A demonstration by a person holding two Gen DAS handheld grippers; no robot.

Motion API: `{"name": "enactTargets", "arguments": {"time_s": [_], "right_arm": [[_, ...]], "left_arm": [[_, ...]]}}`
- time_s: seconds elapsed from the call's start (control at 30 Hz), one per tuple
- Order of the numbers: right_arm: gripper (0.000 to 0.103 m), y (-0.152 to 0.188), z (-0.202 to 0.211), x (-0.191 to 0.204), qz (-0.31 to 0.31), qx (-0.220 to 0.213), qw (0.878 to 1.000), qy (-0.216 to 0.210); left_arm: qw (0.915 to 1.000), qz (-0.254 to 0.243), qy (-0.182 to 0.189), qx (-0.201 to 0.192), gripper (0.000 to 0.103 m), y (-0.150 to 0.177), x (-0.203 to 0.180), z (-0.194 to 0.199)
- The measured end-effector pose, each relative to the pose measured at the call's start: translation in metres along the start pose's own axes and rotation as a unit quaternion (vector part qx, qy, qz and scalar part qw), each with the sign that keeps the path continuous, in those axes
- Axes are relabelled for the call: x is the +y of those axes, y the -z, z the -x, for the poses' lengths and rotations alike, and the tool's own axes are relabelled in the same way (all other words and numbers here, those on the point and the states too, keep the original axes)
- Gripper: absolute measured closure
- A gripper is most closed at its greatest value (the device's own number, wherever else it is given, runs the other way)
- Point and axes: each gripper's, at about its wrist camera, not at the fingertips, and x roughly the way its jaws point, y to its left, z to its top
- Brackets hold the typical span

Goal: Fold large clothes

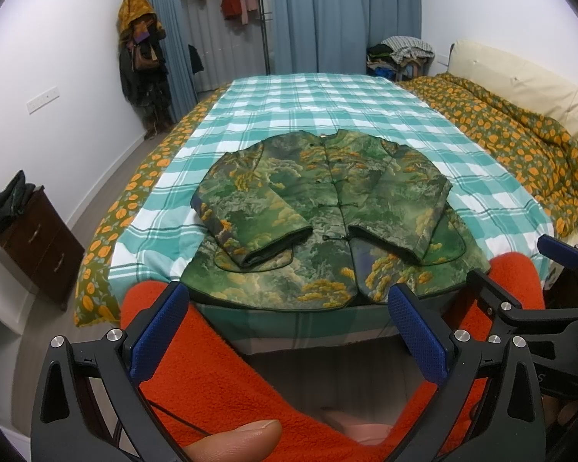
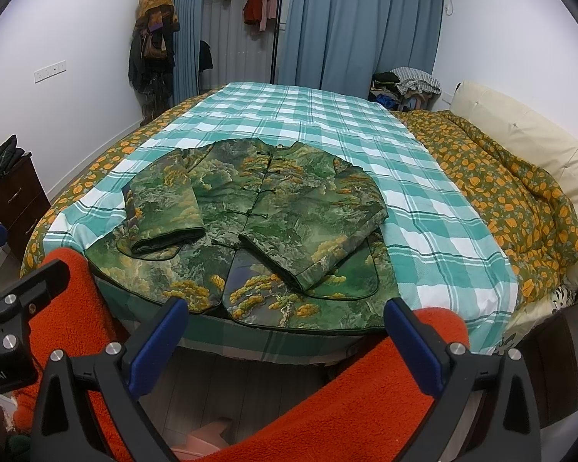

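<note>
Lying face up on the teal-and-white checked bedsheet (image 1: 327,96), the green padded jacket printed with golden trees and clouds (image 1: 327,208) sits near the foot edge of the bed, its hem reaching the mattress edge closest to the cameras and its collar pointing toward the far blue curtains (image 1: 327,11). Both sleeves are already turned in over the front: the one on the left of the left wrist view (image 1: 246,211) crosses down toward the frog-button placket, and the opposite sleeve (image 1: 400,211) lies angled over the other panel, so their cuffs come near each other just beside the centre line. That reads as the first stage done, with the body not yet doubled; the lower hem remains spread wide, so I judge at least one bottom-to-collar fold is left, perhaps a side fold too. The left gripper (image 1: 289,331) is held back from the bed, above legs in orange fleece trousers (image 1: 219,377), its blue-padded fingers (image 1: 158,331) spread wide and empty. The right gripper (image 2: 285,346) is likewise short of the hem, jaws apart and holding nothing. Neither tool touches the cloth.
</note>
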Motion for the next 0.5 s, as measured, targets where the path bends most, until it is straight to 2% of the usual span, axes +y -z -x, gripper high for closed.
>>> {"name": "enactTargets", "arguments": {"time_s": [0.5], "right_arm": [[0.0,-0.0002,-0.0002,-0.0006,0.0,0.001,1.0,-0.001]], "left_arm": [[1.0,0.0,0.0,0.0,0.0,-0.0001,-0.0001,0.0001]]}}
